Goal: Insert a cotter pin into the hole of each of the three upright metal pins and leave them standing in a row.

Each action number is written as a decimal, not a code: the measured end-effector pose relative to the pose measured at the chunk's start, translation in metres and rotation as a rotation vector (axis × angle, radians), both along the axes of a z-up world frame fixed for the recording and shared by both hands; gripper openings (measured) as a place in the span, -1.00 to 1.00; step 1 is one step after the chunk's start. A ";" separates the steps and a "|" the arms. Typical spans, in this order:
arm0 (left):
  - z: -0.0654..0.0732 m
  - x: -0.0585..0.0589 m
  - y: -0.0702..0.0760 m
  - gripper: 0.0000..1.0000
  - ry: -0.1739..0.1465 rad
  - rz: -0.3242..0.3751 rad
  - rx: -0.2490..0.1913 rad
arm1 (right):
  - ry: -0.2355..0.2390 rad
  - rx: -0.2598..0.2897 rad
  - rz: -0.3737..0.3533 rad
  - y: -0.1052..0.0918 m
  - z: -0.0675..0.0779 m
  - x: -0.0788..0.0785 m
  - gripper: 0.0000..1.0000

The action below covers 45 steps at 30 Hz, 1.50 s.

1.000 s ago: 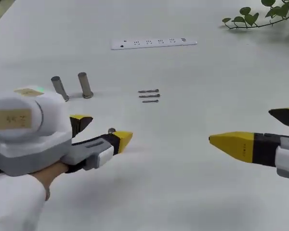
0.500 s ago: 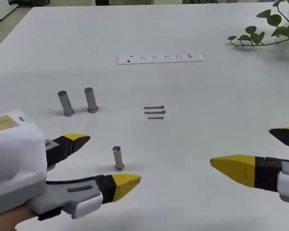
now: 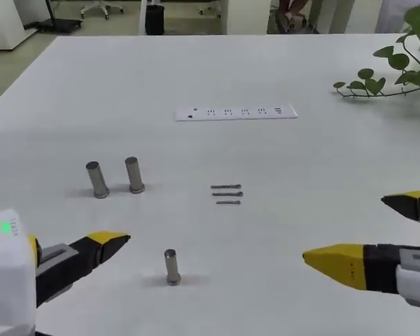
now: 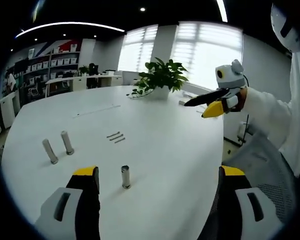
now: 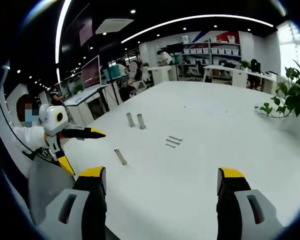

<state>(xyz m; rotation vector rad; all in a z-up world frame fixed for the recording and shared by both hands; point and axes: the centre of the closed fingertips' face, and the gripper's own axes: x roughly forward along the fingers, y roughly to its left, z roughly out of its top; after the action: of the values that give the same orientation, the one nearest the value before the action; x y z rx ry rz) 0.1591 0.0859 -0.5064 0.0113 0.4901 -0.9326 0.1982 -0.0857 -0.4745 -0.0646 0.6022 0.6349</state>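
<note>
nearest to the person, the left tool [image 4: 159, 172] hangs low over the white counter [image 3: 266, 154] with its yellow-tipped jaws spread wide and nothing between them. across from it the right tool [image 5: 161, 172] is just as wide apart and just as bare, hovering above the counter on the other side. between the two, closer to the left tool, one metal pin [image 3: 171, 267] stands upright by itself on the counter, touching neither tool.

a little further back and off to the left, two more metal pins [image 3: 97, 180] stand upright just beside each other, a small gap between them, well apart from the lone one. level with that pair, toward the middle of the counter, three cotter pins [image 3: 227, 194] lie flat and parallel, one behind the next, loose on the surface and apart from every pin.

beyond those a white power strip [image 3: 236, 113] lies crosswise. at the far right edge a leafy green plant [image 3: 399, 66] trails over the counter.
</note>
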 end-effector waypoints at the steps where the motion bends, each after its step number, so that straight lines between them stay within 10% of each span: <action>1: 0.000 0.000 0.001 0.97 0.008 0.005 -0.004 | 0.002 -0.003 0.002 -0.001 0.000 0.002 0.79; 16: 0.013 0.001 0.021 0.97 0.027 0.108 -0.095 | 0.098 -0.064 0.289 0.027 -0.018 0.022 0.63; 22: 0.014 -0.001 0.024 0.97 0.027 0.111 -0.100 | 0.152 -0.227 0.420 0.024 -0.045 0.035 0.58; 45: 0.021 -0.006 0.031 0.97 0.024 0.129 -0.148 | 0.202 -0.356 0.668 0.074 -0.079 0.064 0.36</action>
<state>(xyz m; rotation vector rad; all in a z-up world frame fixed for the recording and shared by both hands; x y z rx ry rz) 0.1527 0.1169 -0.4857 -0.1644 0.4376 -0.8414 0.2619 -0.0116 -0.5539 -0.5582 0.8936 1.1822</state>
